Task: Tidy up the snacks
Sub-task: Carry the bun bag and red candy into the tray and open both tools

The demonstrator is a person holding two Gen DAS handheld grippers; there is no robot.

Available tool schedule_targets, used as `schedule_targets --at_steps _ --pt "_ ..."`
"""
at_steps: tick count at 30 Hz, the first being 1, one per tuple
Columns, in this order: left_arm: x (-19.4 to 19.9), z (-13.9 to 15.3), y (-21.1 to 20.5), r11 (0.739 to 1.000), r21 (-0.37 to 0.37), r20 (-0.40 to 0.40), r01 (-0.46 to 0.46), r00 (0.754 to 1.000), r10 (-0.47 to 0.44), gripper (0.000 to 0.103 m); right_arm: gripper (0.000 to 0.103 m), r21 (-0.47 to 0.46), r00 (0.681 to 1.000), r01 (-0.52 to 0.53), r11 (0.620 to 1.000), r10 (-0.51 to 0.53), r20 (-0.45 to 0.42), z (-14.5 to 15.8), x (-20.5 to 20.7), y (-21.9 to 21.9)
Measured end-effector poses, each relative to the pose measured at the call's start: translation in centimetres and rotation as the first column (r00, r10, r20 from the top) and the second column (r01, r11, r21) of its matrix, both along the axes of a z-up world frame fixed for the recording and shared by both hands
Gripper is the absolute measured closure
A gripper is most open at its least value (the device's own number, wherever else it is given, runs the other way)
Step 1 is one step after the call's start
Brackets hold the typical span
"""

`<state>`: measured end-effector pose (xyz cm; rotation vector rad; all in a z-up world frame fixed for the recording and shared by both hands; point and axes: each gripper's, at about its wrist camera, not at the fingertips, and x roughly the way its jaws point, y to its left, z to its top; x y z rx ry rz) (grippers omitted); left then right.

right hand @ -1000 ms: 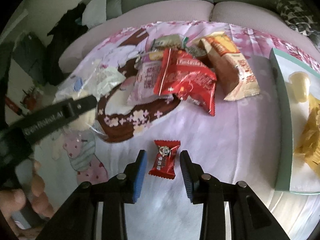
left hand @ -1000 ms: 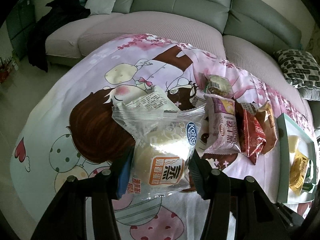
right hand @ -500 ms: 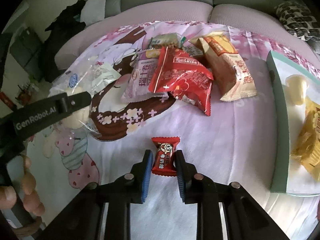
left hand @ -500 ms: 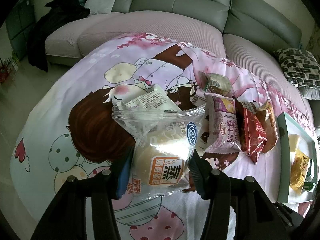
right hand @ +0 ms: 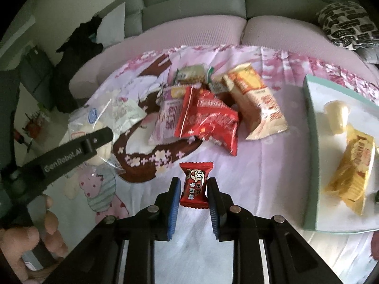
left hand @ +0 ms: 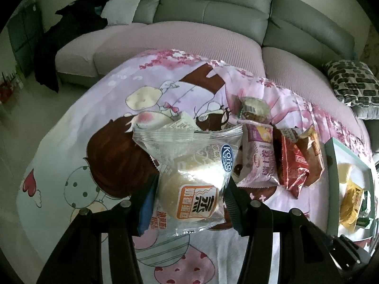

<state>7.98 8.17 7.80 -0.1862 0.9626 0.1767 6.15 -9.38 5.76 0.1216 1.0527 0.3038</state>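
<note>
My left gripper (left hand: 189,189) is shut on a clear bag with a pale steamed bun (left hand: 191,179) and holds it above the cartoon-print cloth (left hand: 71,165). My right gripper (right hand: 193,189) is shut on a small red candy (right hand: 194,184), just above the cloth (right hand: 260,165). A pile of snack packs lies on the cloth: a purple pack (right hand: 167,120), a red pack (right hand: 208,123), an orange-beige pack (right hand: 258,106) and a green pack (right hand: 190,73). A mint-rimmed white tray (right hand: 310,142) at the right holds a pale jelly cup (right hand: 336,117) and a yellow pack (right hand: 353,170).
A grey and pink sofa (left hand: 213,30) curves behind the cloth. A patterned cushion (left hand: 353,82) lies at the far right. Dark clothes (left hand: 68,37) hang over the sofa's left end. The left gripper and the hand on it (right hand: 71,153) show at the left of the right wrist view.
My right gripper has closed on the small red candy and lifted it slightly off the cloth. My left gripper still holds the bun bag and has drifted a little.
</note>
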Motion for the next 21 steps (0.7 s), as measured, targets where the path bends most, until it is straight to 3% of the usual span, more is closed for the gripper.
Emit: schedule_targets --at_steps 13,21 --pt "0.2 2.6 -3.9 0.996 0.011 0.088 0.091 0.992 -0.092 0.048 0.078 0.056 0.974 0.196 0.979 -0.201 0.1 4.4 -0.1 -8.0" --pt "0.6 3.6 -9.5 0.973 0.028 0.112 0.227 0.967 -0.229 0.048 0.078 0.083 0.907 0.393 0.916 -0.401 0.126 5.7 -0.8 -16.2"
